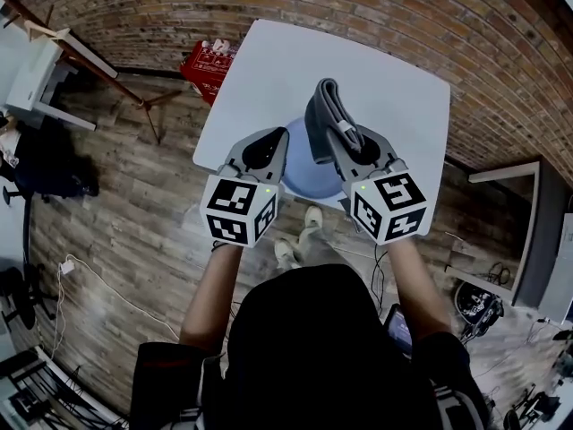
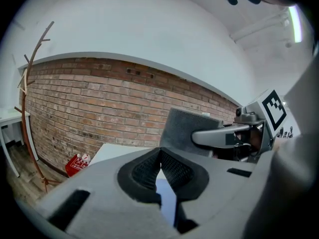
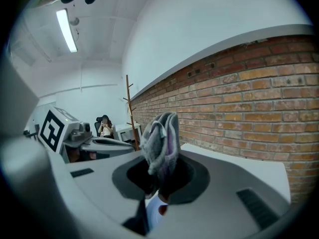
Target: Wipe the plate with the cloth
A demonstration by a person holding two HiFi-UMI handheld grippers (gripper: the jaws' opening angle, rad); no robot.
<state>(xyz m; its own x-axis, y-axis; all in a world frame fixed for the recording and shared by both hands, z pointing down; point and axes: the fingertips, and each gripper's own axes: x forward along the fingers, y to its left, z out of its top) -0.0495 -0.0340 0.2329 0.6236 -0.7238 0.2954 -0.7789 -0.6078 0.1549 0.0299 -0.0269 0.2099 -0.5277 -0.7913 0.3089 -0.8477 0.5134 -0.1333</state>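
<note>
A pale blue plate (image 1: 309, 176) lies on the white table (image 1: 394, 88) near its front edge, far below both grippers. My left gripper (image 1: 279, 138) hovers over the plate's left side with its jaws shut tip to tip and empty. In the left gripper view (image 2: 160, 152) a sliver of blue shows through the slit below the tips. My right gripper (image 1: 340, 140) is shut on a folded grey cloth (image 1: 324, 115), which sticks up out of the jaws (image 3: 159, 177). The cloth (image 3: 160, 138) is held above the plate's right side, apart from it.
A red crate (image 1: 208, 61) stands on the wooden floor by the table's far left corner. A wooden coat stand (image 1: 89, 61) rises to the left. A brick wall runs behind the table. My shoes (image 1: 295, 240) are at the table's front edge. A person (image 3: 104, 126) sits far off.
</note>
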